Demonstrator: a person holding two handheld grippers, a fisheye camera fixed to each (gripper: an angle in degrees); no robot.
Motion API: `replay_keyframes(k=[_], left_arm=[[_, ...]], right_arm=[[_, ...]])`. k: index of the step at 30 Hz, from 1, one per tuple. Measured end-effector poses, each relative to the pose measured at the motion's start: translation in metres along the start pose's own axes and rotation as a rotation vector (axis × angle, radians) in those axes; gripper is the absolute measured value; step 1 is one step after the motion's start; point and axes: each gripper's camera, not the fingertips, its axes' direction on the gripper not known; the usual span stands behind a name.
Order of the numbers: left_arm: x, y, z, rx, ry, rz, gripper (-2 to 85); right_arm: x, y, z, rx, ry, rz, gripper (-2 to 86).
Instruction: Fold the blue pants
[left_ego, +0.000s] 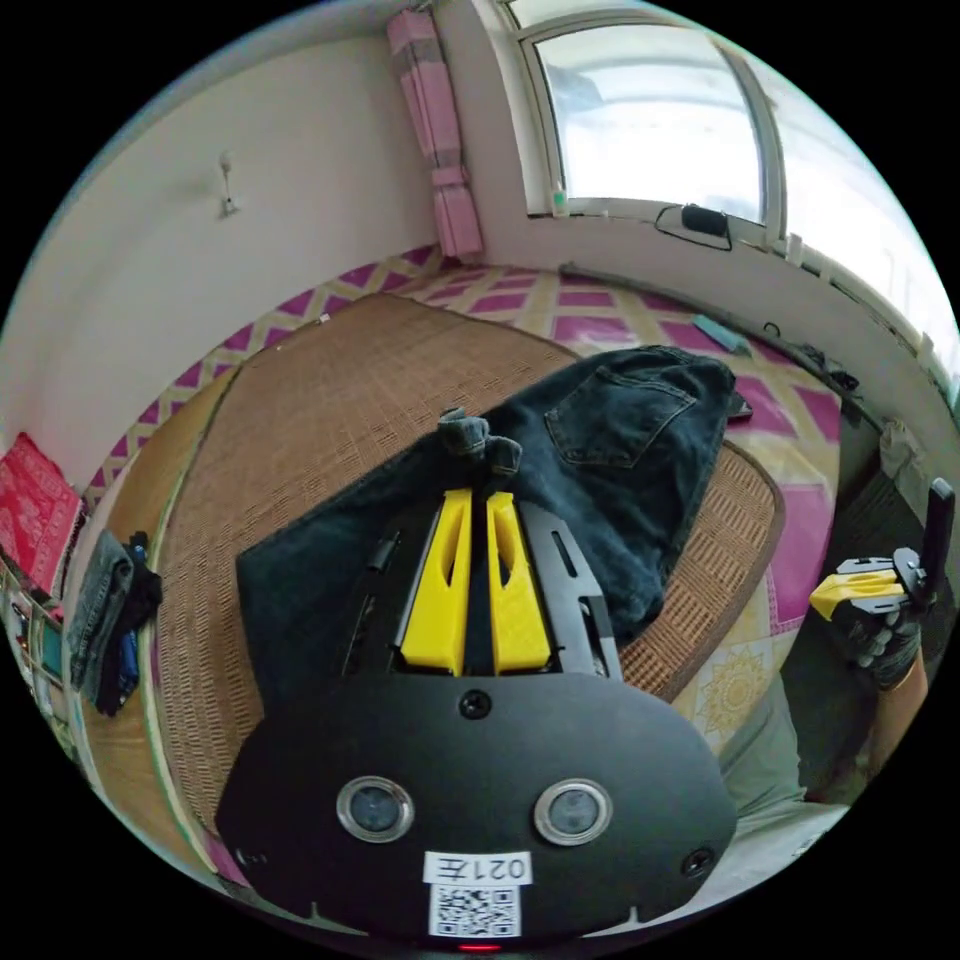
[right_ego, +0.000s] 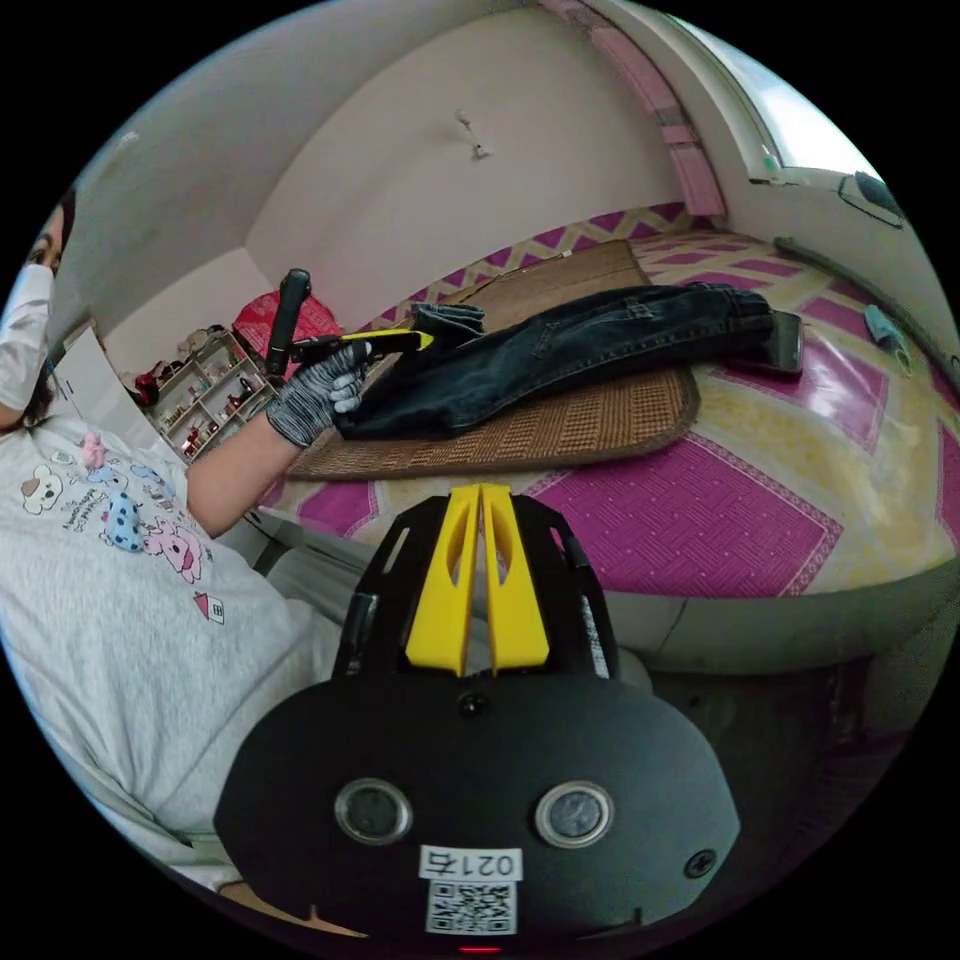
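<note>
The blue pants (left_ego: 600, 450) lie lengthwise on a woven brown mat (left_ego: 330, 400) on the bed, back pocket up. My left gripper (left_ego: 478, 492) is shut on a bunched bit of the leg end, which sticks up past its yellow tips. In the right gripper view a gloved hand holds that left gripper (right_ego: 425, 340) at the hem end of the pants (right_ego: 580, 350), slightly lifted off the mat (right_ego: 560, 425). My right gripper (right_ego: 481, 488) is shut on nothing, off the bed's near edge. It also appears at the far right, as the right gripper (left_ego: 822, 600) in a gloved hand.
A dark phone (right_ego: 785, 340) lies by the pants' waist. A teal cloth (right_ego: 885, 335) sits near the window wall. Folded clothes (left_ego: 110, 620) hang at the mat's left side. A person in a grey printed shirt (right_ego: 130, 600) stands at the bed's edge. Shelves (right_ego: 200, 390) stand behind.
</note>
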Motion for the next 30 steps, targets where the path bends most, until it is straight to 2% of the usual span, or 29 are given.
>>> replay_keyframes(k=[3,6,9,11,13,14,16,19,23,28,30], left_arm=[[0.022,0.005,0.058,-0.200,0.040,0.039,0.9],[0.025,0.012,0.054,-0.133,0.054,0.019,3.4],[0.024,0.015,0.046,-0.088,0.107,0.044,5.0],[0.023,0.018,0.042,-0.056,0.215,0.100,4.5],[0.021,0.022,0.039,-0.030,0.383,0.177,1.9],[0.019,0.023,0.039,-0.028,0.406,0.185,1.2],[0.003,0.026,0.039,-0.021,0.457,0.130,0.0],[-0.026,0.036,0.034,-0.002,0.564,0.009,-0.7],[-0.051,0.054,0.024,0.004,0.584,-0.042,-0.9],[-0.093,0.084,0.002,0.010,0.601,-0.111,-0.9],[-0.109,0.095,-0.011,0.034,0.591,-0.120,-0.9]], right_arm=[[0.008,-0.002,-0.007,0.035,-0.024,0.021,-0.1],[0.016,-0.012,-0.015,0.081,-0.001,0.076,1.3],[0.041,-0.029,-0.018,0.135,-0.034,0.216,7.2],[0.060,-0.043,-0.018,0.172,-0.067,0.298,9.7],[0.078,-0.059,-0.018,0.213,-0.048,0.385,11.4],[0.088,-0.070,-0.017,0.227,-0.004,0.439,12.2],[0.103,-0.083,-0.013,0.246,0.030,0.531,13.1],[0.134,-0.097,0.011,0.237,-0.103,0.729,14.1],[0.147,-0.110,0.044,0.313,-0.193,0.911,13.6],[0.124,-0.143,0.080,0.331,-0.135,0.991,9.6],[0.076,-0.175,0.077,0.326,0.008,0.866,7.3]])
